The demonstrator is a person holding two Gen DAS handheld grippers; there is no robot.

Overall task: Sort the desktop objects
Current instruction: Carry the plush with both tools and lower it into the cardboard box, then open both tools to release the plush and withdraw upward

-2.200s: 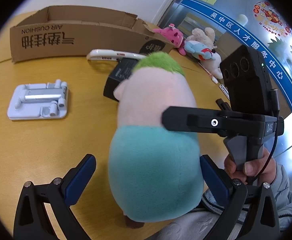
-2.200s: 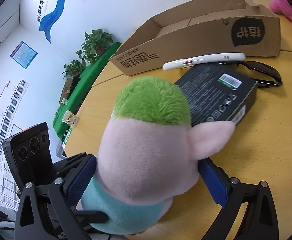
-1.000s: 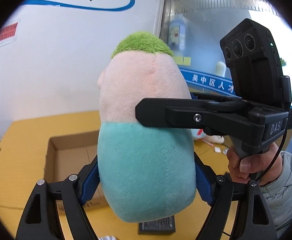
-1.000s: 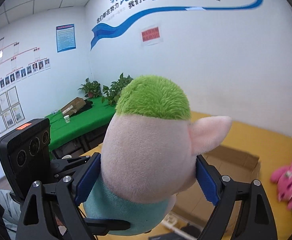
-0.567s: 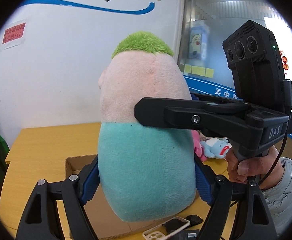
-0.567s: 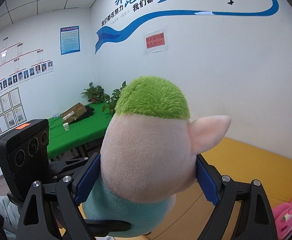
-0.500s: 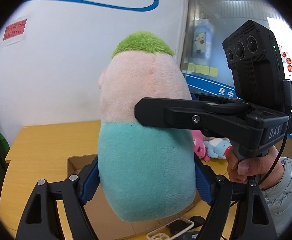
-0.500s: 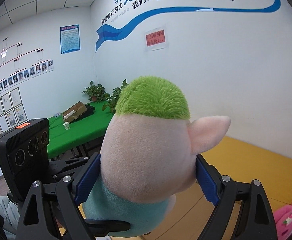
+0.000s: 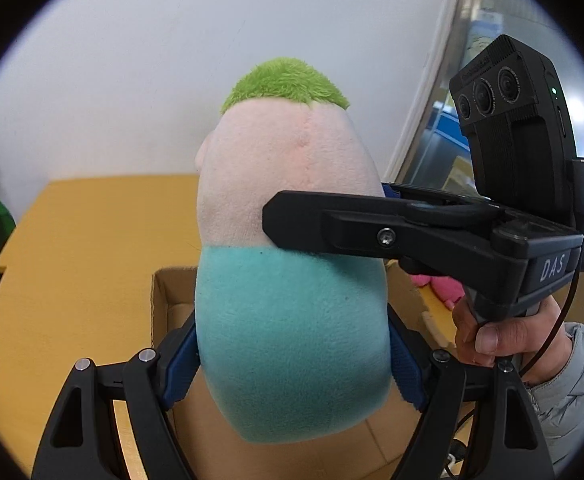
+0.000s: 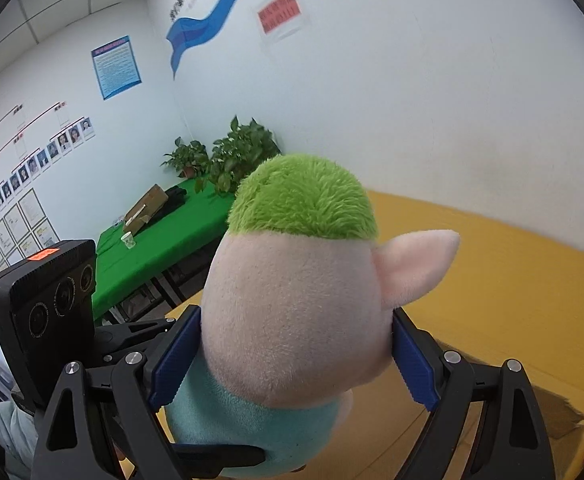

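Note:
A plush toy [image 9: 292, 320] with green hair, a pink head and a teal body hangs in the air, held by both grippers. My left gripper [image 9: 292, 364] is shut on its teal body, blue pads pressed into both sides. My right gripper [image 10: 292, 360] is shut on the pink head [image 10: 299, 300]. In the left wrist view, one of the right gripper's fingers [image 9: 331, 228] crosses the toy from the right. An open cardboard box [image 9: 172, 292] lies on the yellow table [image 9: 72, 240] just behind and below the toy.
A pink plush [image 9: 439, 288] lies on the table right of the box. A person's hand [image 9: 503, 332] holds the right gripper's handle. The box's torn edge [image 10: 551, 412] shows at lower right. A green-covered table [image 10: 152, 248] with plants stands far left.
The toy was lifted off the table in both grippers and carried sideways. The box has come under and behind it, and both views have tilted down a little.

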